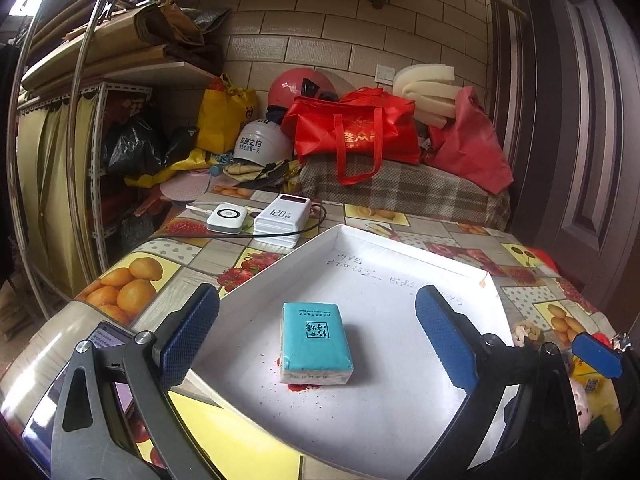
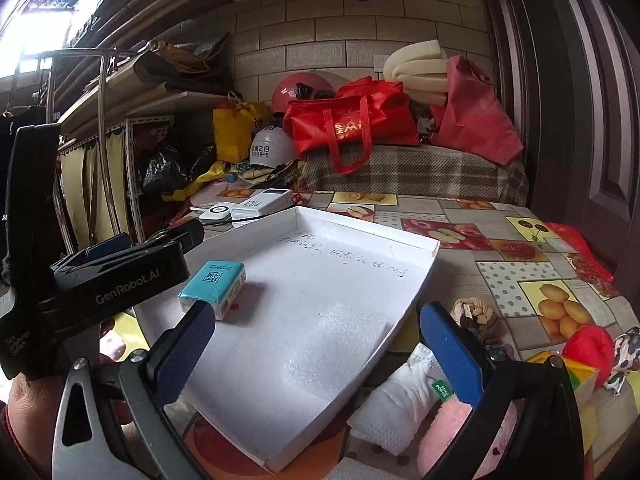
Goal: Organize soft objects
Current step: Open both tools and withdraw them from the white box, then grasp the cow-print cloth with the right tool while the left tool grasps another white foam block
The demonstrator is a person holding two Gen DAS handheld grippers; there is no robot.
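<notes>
1. Blue pads of your left gripper sit closest to the lens, spread wide to either side of the tissue pack, not touching it. Nothing held.
2. Tissue pack: teal top, lying flat inside the white tray, toward its near left part, clear of the walls. Red specks on the tray floor around its near edge.
3. Foam sheet: pale, bubbly, flat on the tray floor nearer your right side, well apart from the pack.
4. Right gripper also stands wide, empty, over the tray's near edge with the foam sheet beyond its pads.
5. Step in hand, as I read it: both pieces are set down in the tray and both grippers are free of them. Two placements look done.
6. Still outside the tray on the fruit-print tablecloth, to your right: a white folded cloth and something pink and fluffy just beside the tray's near corner, a knotted beige bundle, a red soft thing farther out.
7. Next move calls for swinging the right gripper to the folded cloth, the closest piece. Come down over its middle, close gently; soft goods sag, so lift clear of the tray wall before crossing.
8. Mind the phone by your left gripper and the power bank with its cable behind the tray.
</notes>
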